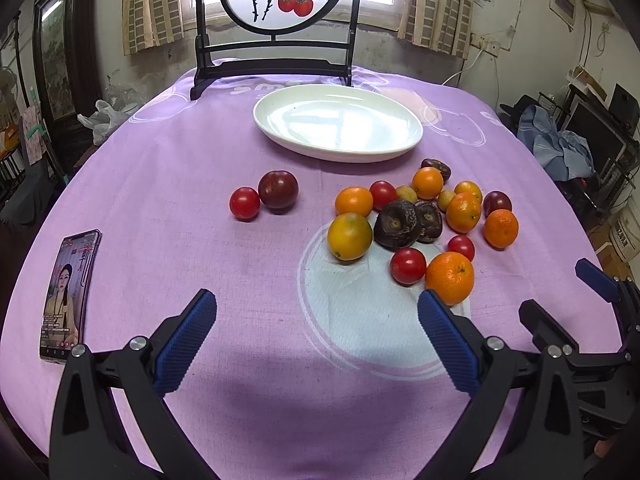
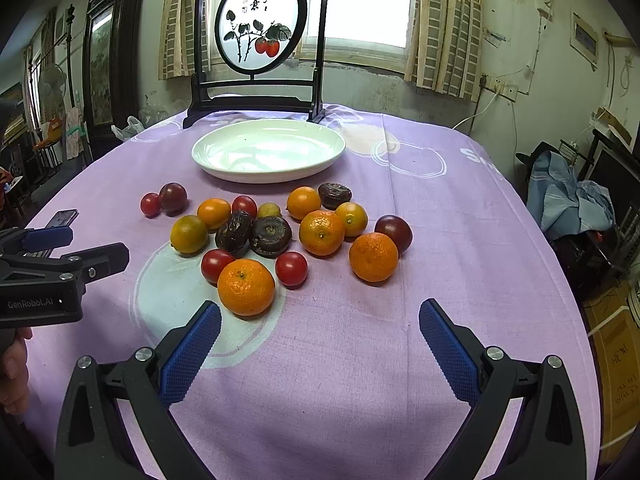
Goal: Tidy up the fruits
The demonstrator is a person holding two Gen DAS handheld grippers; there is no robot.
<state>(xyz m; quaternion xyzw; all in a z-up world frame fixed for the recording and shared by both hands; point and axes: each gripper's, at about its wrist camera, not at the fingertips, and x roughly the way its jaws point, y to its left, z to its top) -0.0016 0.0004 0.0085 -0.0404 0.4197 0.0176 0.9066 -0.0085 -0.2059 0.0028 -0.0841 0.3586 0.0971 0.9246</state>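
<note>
Starting step: both empty; left gripper (image 1: 316,312) and right gripper (image 2: 320,320) spread wide.
Next: nearest mandarin (image 2: 246,287), lower centre, to plate (image 2: 224,168).

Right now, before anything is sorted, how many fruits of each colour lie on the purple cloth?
Orange or yellow-orange citrus: 7
Red tomatoes: 4
Dark wrinkled fruits: 3
Smooth dark red plums: 2
Small pale yellow fruits: 2
Total: 18
</note>
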